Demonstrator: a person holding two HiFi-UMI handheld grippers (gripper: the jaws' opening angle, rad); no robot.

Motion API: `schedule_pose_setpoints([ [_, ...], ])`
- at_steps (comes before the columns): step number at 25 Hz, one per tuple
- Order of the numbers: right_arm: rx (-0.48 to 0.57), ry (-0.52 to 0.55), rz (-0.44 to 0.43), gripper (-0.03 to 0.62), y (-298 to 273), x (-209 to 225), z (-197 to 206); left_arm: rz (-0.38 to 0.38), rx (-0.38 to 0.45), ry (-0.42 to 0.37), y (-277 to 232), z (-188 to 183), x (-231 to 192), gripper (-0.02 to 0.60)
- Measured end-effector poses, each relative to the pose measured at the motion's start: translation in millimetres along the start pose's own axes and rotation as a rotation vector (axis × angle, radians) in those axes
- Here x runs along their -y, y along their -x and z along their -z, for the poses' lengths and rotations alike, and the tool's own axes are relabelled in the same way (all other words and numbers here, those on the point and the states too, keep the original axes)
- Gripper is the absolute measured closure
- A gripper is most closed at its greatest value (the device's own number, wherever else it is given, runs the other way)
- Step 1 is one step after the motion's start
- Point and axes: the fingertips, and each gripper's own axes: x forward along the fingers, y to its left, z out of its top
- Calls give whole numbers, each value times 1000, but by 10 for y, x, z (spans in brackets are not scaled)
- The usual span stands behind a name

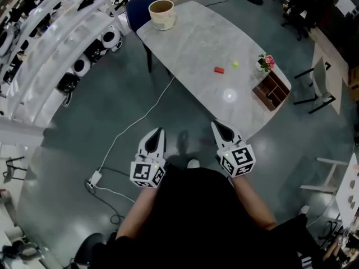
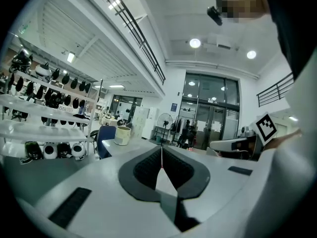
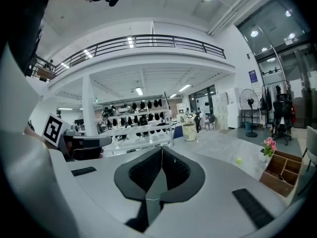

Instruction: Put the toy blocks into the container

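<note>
A red block (image 1: 219, 70) and a small yellow-green block (image 1: 235, 64) lie on the grey oval table (image 1: 196, 43), toward its right end. A cream round container (image 1: 161, 14) stands at the table's far left end. My left gripper (image 1: 159, 131) and right gripper (image 1: 216, 124) hover over the floor short of the table's near edge, both shut with nothing in them. In the left gripper view the gripper (image 2: 161, 148) points toward the container (image 2: 122, 135). From the right gripper (image 3: 162, 148) I see the container (image 3: 188, 132) and the yellow-green block (image 3: 238, 160).
A wooden compartment box (image 1: 271, 90) with a small pot of pink flowers (image 1: 265, 62) sits at the table's right end. A blue chair (image 1: 137, 7) stands behind the container. Shelves of helmets (image 1: 67, 43) line the left. A white cable (image 1: 134, 122) runs across the floor.
</note>
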Motion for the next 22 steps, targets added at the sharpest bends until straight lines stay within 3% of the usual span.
schedule_pose_setpoints([
  [5,29,-4,21,588,82,119,-7,28,6,14,-5,16,126,575],
  [6,29,-7,31,568,99,140,-1,46,13,24,1,12,163,550],
  [8,16,-21,40,448,120,162,34,61,18,27,13,3,199,430],
  [11,-8,-43,17,408,131,150,129,22,21,19,47,17,144,410],
  [22,-79,-57,-122,404,-37,-118,452,-85,8,8,347,160,-82,402],
])
